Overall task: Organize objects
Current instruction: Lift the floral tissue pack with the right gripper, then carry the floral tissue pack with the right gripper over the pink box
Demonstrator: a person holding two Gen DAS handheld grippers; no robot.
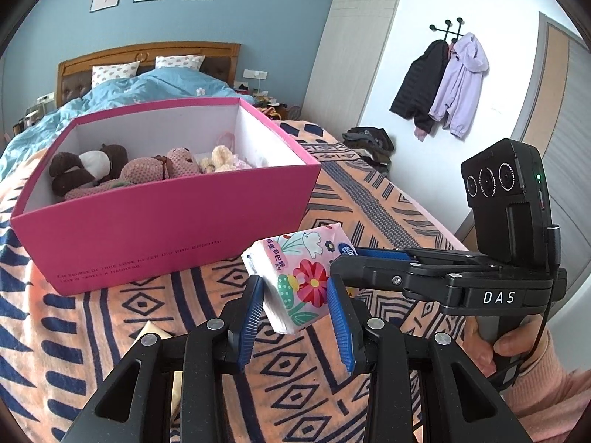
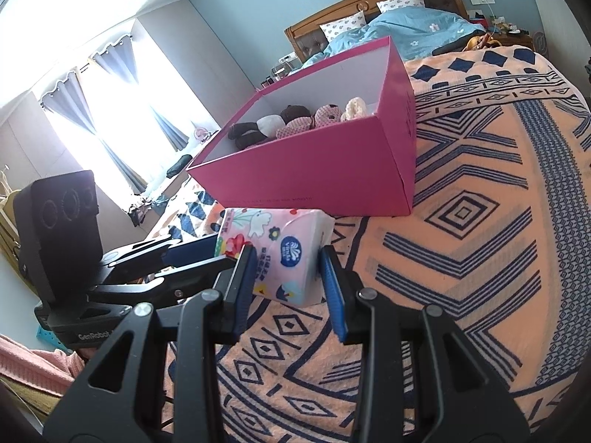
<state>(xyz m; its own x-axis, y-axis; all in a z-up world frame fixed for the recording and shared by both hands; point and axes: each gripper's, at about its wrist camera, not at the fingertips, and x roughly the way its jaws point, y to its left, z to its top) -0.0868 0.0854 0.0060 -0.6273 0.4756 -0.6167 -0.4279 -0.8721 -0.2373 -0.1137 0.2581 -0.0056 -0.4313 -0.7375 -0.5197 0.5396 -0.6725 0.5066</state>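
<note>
Pink tissue pack (image 1: 295, 277) clamped between both tools, left tool (image 1: 295, 317), right tool (image 2: 288, 288), near magenta box (image 1: 166, 229).

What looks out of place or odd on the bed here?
The tissue pack is the one item outside the pink box, which already holds soft toys. It is lifted off the blanket, tilted, with both the left tongs and right tongs clamped on it. Nothing looks spilled or damaged.
</note>
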